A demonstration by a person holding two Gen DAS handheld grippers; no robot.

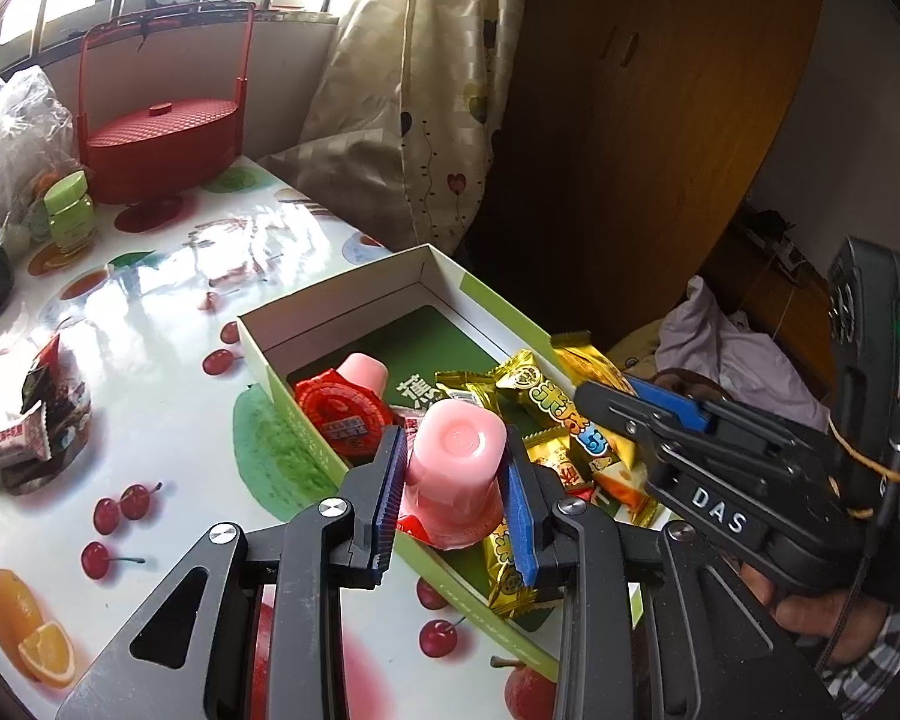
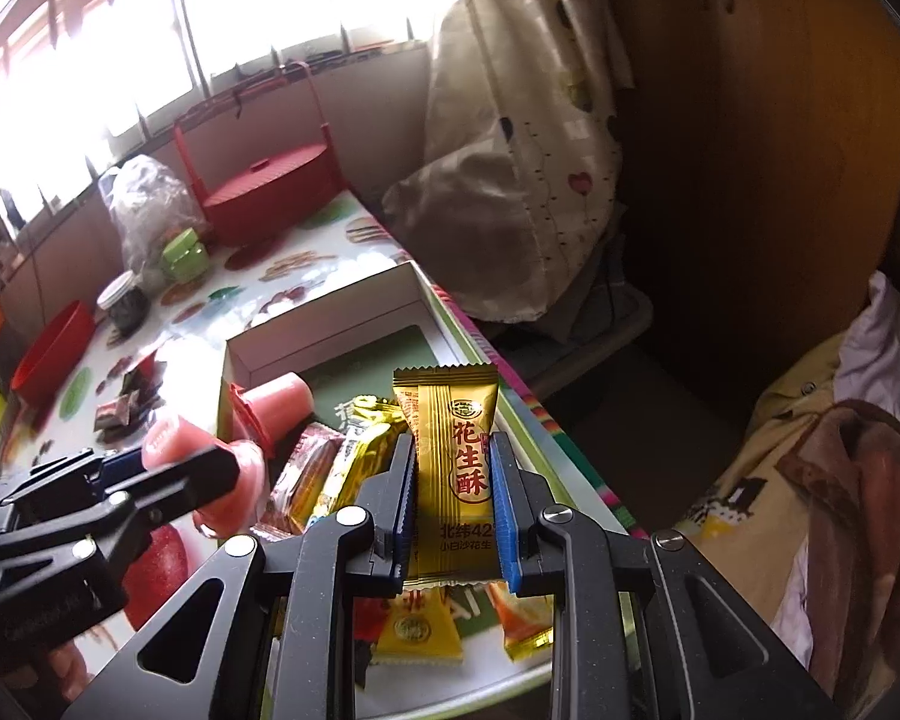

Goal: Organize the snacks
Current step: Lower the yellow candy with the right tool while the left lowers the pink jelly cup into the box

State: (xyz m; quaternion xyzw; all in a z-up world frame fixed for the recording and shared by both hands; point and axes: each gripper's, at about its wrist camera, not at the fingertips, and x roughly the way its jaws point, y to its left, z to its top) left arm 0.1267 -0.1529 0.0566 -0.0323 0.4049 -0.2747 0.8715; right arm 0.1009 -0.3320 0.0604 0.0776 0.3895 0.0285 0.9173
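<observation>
Fruit-print table (image 1: pixel 168 312) bears the box (image 1: pixel 258 339); left gripper (image 1: pixel 453 474) clamps a pink cup (image 1: pixel 456 468) over its near end, right gripper (image 2: pixel 455 501) pinches a gold bar (image 2: pixel 450 456) upright, above the box's right side

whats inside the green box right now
Inside the box: a pink jelly cup with a red lid, and gold candy wrappers. The held jelly cup and left claw cover the near end.
</observation>
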